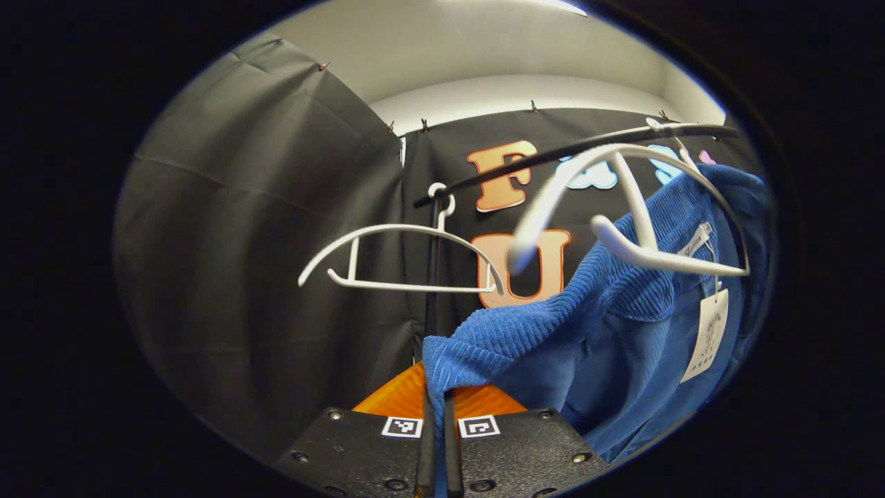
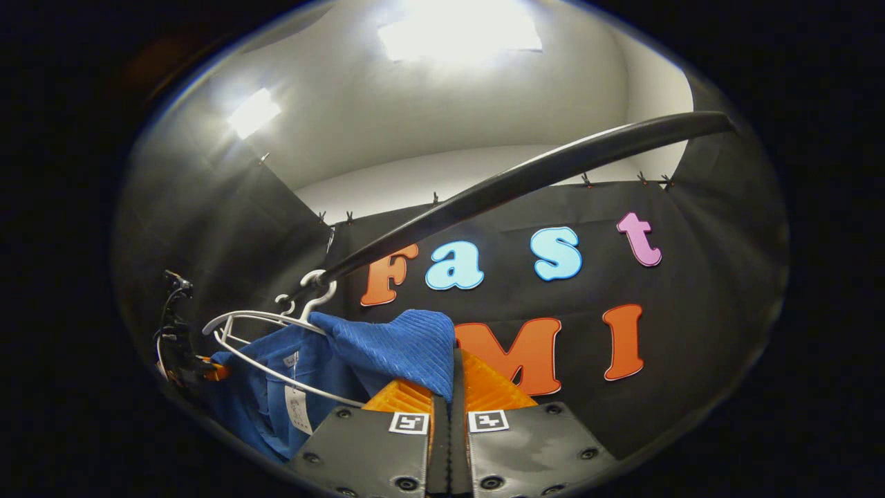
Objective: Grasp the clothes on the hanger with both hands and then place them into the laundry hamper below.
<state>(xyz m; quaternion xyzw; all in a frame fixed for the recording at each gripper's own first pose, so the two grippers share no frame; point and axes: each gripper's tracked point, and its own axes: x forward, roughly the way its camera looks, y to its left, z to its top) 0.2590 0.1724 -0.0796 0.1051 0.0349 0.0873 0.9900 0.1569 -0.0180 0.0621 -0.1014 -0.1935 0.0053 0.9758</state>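
Note:
A blue ribbed garment (image 1: 622,325) hangs partly off a white hanger (image 1: 643,242) on the black rail (image 1: 574,146). One shoulder of it drapes down between the fingers of my left gripper (image 1: 437,408), which is shut on the cloth. In the right gripper view the same blue garment (image 2: 394,346) reaches from its white hanger (image 2: 276,325) to my right gripper (image 2: 448,394), which is shut on the other shoulder. A white paper tag (image 1: 706,335) dangles from the collar.
A second, bare white hanger (image 1: 401,259) hangs on the rail to the left, by the rack's black upright post (image 1: 433,290). The rail (image 2: 525,176) runs overhead in the right gripper view. The other gripper's body and cables (image 2: 176,339) show at far left there.

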